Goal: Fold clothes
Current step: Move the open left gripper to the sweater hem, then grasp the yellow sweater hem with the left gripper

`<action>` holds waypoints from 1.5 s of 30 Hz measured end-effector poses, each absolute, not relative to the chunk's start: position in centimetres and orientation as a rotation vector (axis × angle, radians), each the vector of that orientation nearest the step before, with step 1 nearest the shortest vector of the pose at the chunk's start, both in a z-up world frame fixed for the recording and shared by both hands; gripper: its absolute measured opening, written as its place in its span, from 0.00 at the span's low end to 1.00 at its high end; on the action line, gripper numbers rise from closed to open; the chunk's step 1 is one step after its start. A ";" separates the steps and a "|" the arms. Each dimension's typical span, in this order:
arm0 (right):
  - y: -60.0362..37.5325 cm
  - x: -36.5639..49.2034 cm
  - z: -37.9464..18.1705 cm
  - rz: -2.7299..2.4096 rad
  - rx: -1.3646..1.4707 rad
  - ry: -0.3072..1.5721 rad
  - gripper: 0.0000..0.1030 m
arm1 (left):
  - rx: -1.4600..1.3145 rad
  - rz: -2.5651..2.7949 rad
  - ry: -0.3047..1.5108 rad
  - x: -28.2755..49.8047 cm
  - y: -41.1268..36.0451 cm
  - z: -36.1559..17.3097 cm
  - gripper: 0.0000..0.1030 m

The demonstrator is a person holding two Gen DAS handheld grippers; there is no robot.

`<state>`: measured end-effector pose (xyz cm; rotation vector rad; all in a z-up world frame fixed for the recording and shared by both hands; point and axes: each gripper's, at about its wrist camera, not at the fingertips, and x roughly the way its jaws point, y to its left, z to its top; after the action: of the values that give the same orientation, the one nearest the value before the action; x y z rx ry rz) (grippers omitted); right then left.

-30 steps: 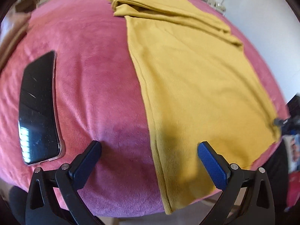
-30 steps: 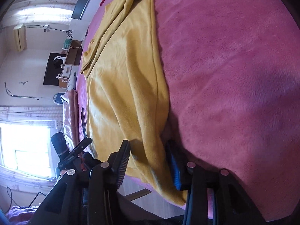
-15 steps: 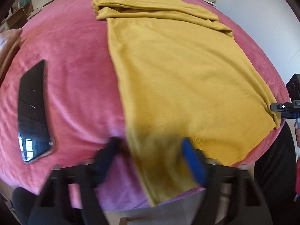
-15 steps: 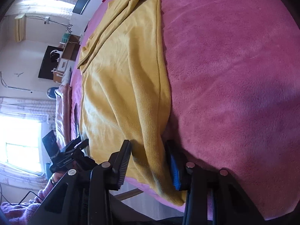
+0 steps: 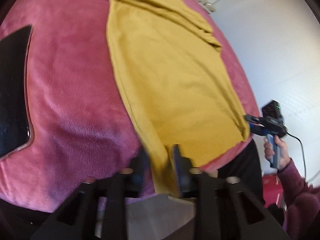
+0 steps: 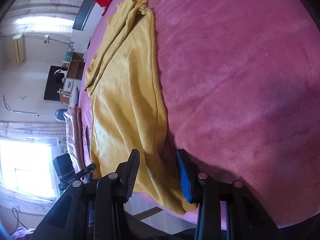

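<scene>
Pink plush bed [image 5: 66,92] bearing yellow garment [image 5: 170,76], phone [image 5: 12,92]

Bed with a pink plush blanket [image 6: 240,80] fills both views; pale wood floor [image 6: 148,213] shows past its near edge. Plain white wall [image 5: 270,46] on one side. On the opposite side, a bright window [image 6: 22,160] with sheer curtains [image 6: 40,0], blown out, and a wall-mounted AC unit [image 6: 19,49].

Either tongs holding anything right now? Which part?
Both grip the yellow garment at its near hem: left tongs on one bottom corner, right tongs on the other, fabric bunched between the pads. The left jaws are opening slightly.
</scene>
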<state>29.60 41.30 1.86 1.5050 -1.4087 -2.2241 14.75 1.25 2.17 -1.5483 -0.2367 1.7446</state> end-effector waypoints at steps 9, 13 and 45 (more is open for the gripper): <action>40.5 27.9 1.3 -2.184 1.540 -1.392 0.37 | -1.578 1.820 0.004 16.8 5.4 2.9 0.76; 41.4 28.7 1.4 -2.173 1.497 -1.490 0.38 | -1.533 1.880 -0.022 17.0 3.8 4.2 0.74; 41.1 29.3 1.6 -2.092 1.572 -1.419 0.38 | -1.625 1.792 -0.304 16.0 -3.3 2.4 0.05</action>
<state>29.34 41.09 1.56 1.5720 -1.4191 -2.0916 15.99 -3.30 2.45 -1.6248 -0.3040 1.7921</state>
